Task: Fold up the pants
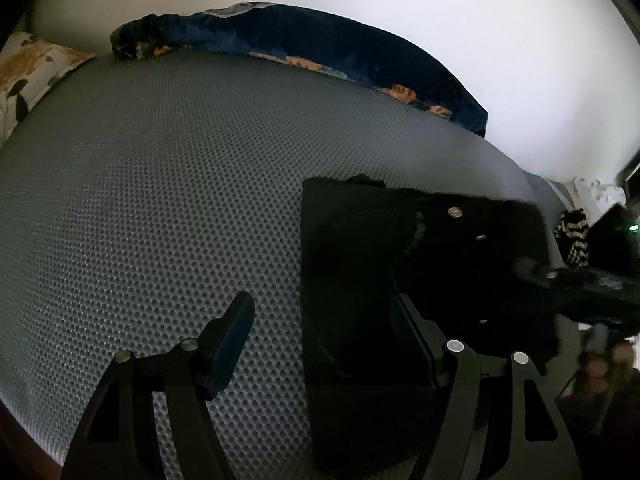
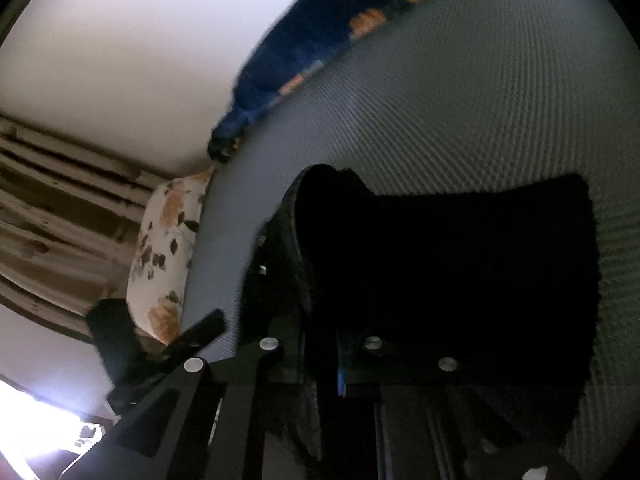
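Grey mesh mattress [image 1: 160,184] fills your left view, the black pants [image 1: 360,272] folded at lower right. Your left gripper [image 1: 324,340] is spread, one finger over the pants. Whether your right gripper [image 2: 280,344] grips is unclear; pants [image 2: 460,272] cover it.

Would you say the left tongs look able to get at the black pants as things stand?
Probably yes: the left tongs are open, one finger already over the edge of the black pants on the grey mattress, with nothing between.

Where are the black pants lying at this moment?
In the left wrist view, the black pants lie folded on the grey mattress, right of centre, under the left gripper's right finger.
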Demonstrator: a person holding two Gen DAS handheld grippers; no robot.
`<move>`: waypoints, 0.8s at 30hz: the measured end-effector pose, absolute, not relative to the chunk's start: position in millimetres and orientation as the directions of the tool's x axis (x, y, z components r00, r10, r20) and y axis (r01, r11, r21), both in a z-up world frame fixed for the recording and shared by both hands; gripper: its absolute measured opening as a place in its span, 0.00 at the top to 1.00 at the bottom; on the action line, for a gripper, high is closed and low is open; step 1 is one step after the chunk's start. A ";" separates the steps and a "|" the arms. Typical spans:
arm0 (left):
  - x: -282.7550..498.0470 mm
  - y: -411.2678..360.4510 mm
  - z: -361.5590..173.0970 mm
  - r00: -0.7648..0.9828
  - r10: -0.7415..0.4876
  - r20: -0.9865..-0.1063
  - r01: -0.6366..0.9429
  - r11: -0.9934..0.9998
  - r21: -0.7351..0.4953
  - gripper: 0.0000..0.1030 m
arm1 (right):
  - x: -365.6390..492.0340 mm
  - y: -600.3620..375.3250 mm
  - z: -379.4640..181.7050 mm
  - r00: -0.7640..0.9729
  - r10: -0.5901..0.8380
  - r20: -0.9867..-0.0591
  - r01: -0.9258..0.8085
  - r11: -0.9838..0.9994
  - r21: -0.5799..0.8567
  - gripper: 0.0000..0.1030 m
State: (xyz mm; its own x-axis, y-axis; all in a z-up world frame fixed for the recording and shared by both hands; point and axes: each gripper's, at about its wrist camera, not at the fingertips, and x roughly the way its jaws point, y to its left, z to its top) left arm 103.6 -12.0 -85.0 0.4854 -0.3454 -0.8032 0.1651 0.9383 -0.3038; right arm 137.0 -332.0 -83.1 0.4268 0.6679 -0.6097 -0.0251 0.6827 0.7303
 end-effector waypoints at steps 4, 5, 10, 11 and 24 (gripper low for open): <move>111.6 -22.0 -81.6 0.498 -0.341 -0.797 0.189 0.940 -0.284 0.31 | 129.1 -340.9 -46.0 0.499 0.626 -0.599 -0.057 0.713 0.698 0.90; 113.8 -25.9 -80.9 0.498 -0.344 -0.796 0.198 0.939 -0.282 0.31 | 127.2 -347.2 -40.8 0.515 0.617 -0.595 -0.056 0.716 0.696 0.90; 119.5 -47.7 -80.7 0.488 -0.356 -0.797 0.248 0.932 -0.264 0.31 | 116.3 -392.3 -56.0 0.556 0.544 -0.628 0.087 0.713 0.695 0.90; 119.5 -52.0 -81.4 0.485 -0.354 -0.799 0.261 0.931 -0.254 0.31 | 112.6 -401.4 -66.7 0.555 0.531 -0.640 0.129 0.706 0.697 0.90; 107.4 -87.5 -111.8 0.389 -0.332 -0.859 0.359 0.914 -0.190 0.31 | 86.3 -418.8 -100.2 0.509 0.429 -0.746 0.243 0.760 0.603 0.72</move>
